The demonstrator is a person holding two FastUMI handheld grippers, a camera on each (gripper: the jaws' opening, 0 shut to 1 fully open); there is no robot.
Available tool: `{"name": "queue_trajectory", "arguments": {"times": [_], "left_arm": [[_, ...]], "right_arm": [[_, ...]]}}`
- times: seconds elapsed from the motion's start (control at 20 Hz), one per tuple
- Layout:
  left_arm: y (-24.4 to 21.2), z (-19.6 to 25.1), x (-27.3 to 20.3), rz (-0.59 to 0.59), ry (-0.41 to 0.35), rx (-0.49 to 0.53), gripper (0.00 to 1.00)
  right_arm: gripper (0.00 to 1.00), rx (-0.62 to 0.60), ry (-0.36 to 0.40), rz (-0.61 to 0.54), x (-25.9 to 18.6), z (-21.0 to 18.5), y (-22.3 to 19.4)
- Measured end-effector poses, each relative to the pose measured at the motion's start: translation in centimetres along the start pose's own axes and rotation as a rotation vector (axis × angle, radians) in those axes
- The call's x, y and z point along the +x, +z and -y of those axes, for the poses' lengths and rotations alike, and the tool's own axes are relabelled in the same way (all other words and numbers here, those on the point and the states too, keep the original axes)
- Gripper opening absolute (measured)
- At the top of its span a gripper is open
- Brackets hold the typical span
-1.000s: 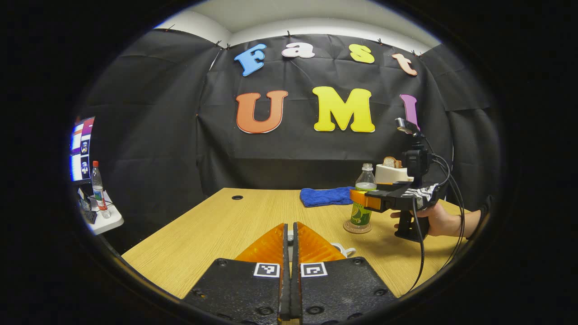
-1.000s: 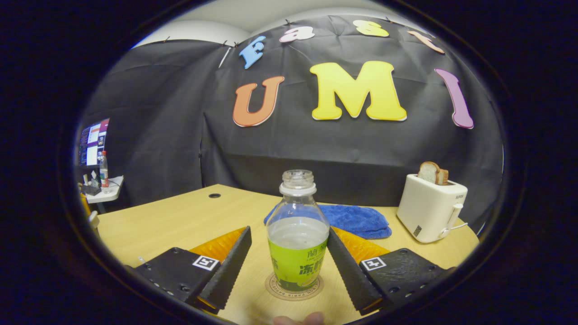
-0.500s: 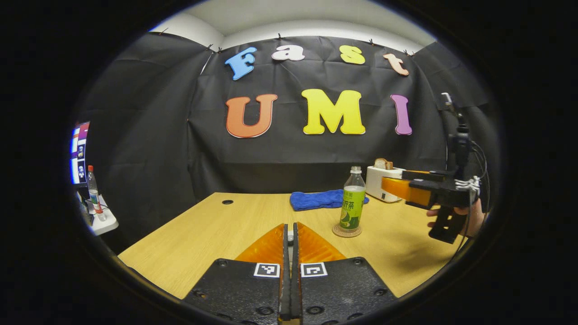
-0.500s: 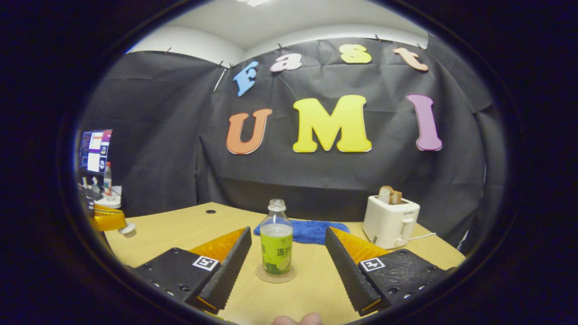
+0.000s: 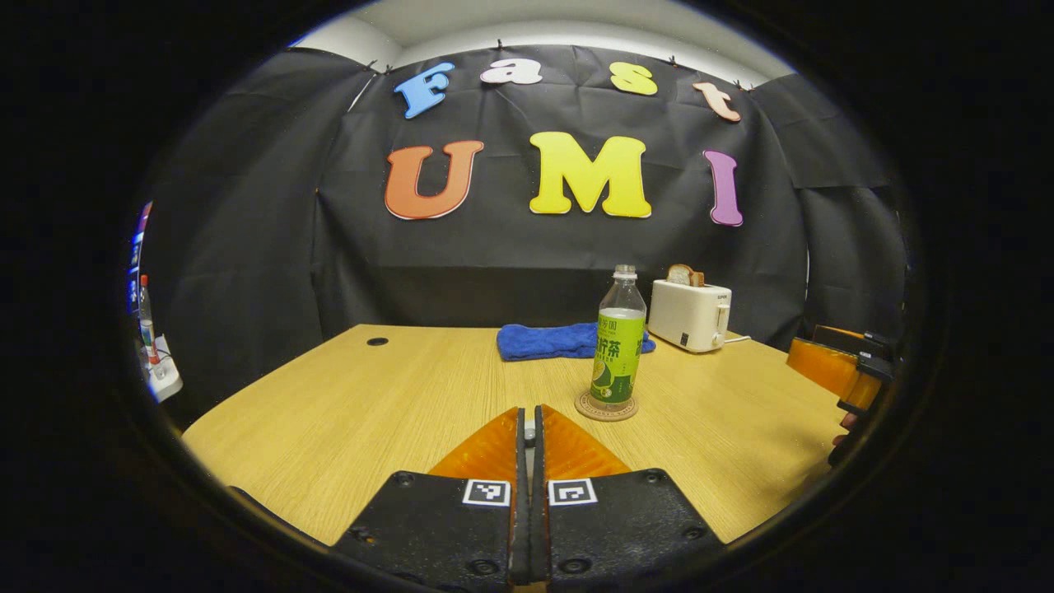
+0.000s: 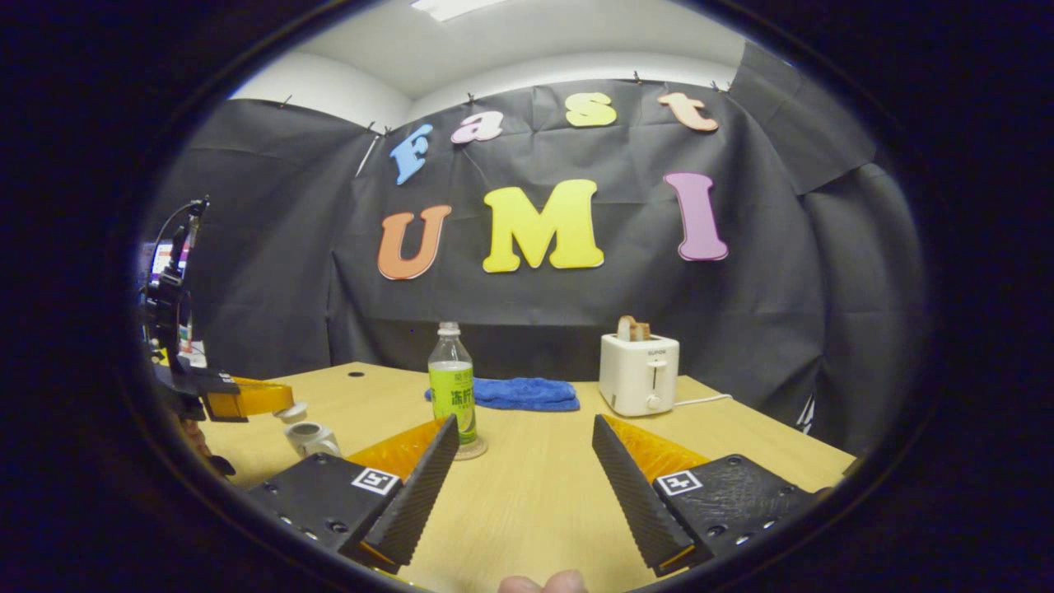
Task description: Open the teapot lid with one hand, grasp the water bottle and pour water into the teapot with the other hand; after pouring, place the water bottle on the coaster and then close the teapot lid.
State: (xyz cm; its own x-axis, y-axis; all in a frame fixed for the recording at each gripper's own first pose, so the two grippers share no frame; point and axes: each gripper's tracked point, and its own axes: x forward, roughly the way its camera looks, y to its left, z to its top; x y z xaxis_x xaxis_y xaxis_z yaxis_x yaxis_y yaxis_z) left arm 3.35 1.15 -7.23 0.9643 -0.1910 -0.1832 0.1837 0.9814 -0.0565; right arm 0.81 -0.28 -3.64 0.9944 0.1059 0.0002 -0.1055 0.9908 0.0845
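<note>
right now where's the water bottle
The water bottle stands upright on the round coaster on the table, right of centre in the left gripper view, just in front of the blue towel and left of the toaster.

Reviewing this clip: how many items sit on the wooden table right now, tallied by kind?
Bottle: 1
Coaster: 1
Towel: 1
Toaster: 1
Teapot: 1
Total: 5
</note>
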Motion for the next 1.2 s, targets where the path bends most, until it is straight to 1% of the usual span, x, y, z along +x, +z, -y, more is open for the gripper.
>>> {"name": "queue_trajectory", "arguments": {"times": [0.2,0.35,0.55,0.8,1.0,1.1,1.15,1.2], "left_arm": [[-0.4,-0.9,1.3,-0.007,0.026,0.007,0.03],[-1.0,-1.2,1.8,-0.017,0.034,-0.001,0.03],[-1.8,-1.4,1.8,-0.025,0.036,-0.005,0.03],[-2.6,-1.4,1.4,-0.045,0.049,0.018,0.03],[-2.5,-1.5,1.7,-0.044,0.061,0.005,0.05],[-2.5,-1.3,1.7,-0.04,0.055,-0.02,0.07],[-2.3,-1.4,1.5,-0.034,0.066,-0.023,0.07],[-2.1,-1.7,1.5,-0.029,0.082,-0.017,0.14]], "right_arm": [[0.97,0.004,-0.038,0.005,0.1,1.7,-0.5],[0.97,0.01,-0.051,0.008,0.3,2.3,-0.5],[0.97,0.006,-0.048,0.006,0.6,2.0,-0.9],[0.97,0.0,-0.029,-0.004,0.6,1.2,-1.4],[0.97,-0.002,-0.031,0.003,0.4,1.2,-1.4],[0.97,0.003,-0.03,0.0,0.4,1.2,-1.4],[0.97,0.006,-0.029,0.0,0.3,1.2,-1.4],[0.97,0.006,-0.029,0.0,0.3,1.2,-1.4]]}}
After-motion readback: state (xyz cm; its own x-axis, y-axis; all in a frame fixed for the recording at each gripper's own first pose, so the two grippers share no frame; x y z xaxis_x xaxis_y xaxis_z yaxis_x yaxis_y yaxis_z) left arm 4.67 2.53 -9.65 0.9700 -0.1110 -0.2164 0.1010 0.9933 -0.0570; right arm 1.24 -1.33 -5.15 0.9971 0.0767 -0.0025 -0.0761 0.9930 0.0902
